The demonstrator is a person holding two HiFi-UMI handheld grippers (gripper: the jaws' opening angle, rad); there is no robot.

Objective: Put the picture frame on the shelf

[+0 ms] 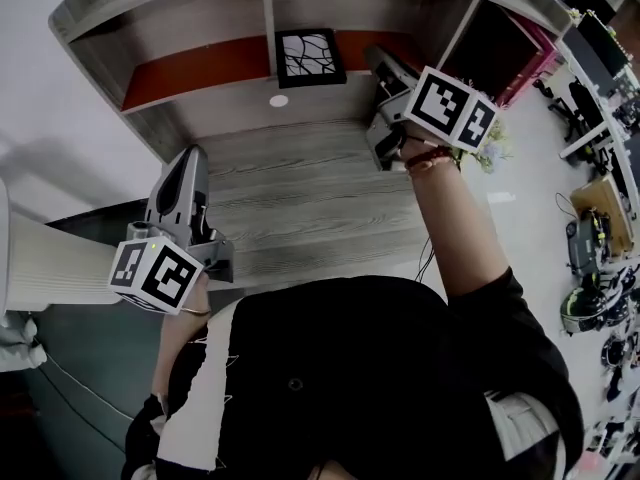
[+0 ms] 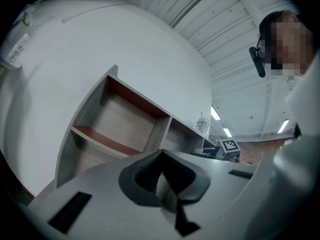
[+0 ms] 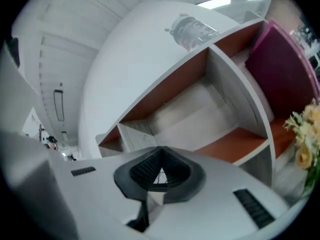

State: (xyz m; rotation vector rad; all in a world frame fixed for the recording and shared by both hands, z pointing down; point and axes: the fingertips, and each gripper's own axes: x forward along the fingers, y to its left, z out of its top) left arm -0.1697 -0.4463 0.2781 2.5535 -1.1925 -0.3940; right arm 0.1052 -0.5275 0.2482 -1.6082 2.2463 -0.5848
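Note:
The picture frame (image 1: 310, 58), black-edged with a white branching pattern, stands upright in the wooden shelf unit (image 1: 200, 13) against the middle divider. My right gripper (image 1: 378, 60) is just to the right of the frame and apart from it; its jaws meet at the tips and hold nothing (image 3: 161, 149). My left gripper (image 1: 192, 156) hangs over the front left of the wood-grain desk (image 1: 300, 198), far from the frame, also shut and with nothing in it (image 2: 161, 152). The left gripper view shows the shelf (image 2: 120, 119) from the side, but not the frame.
A small white disc (image 1: 278, 100) lies below the frame. A clear bottle (image 3: 192, 30) stands on top of the shelf. A magenta panel (image 3: 285, 69) and pale flowers (image 3: 305, 139) are at the shelf's right end. Office clutter fills the floor (image 1: 600, 268) at right.

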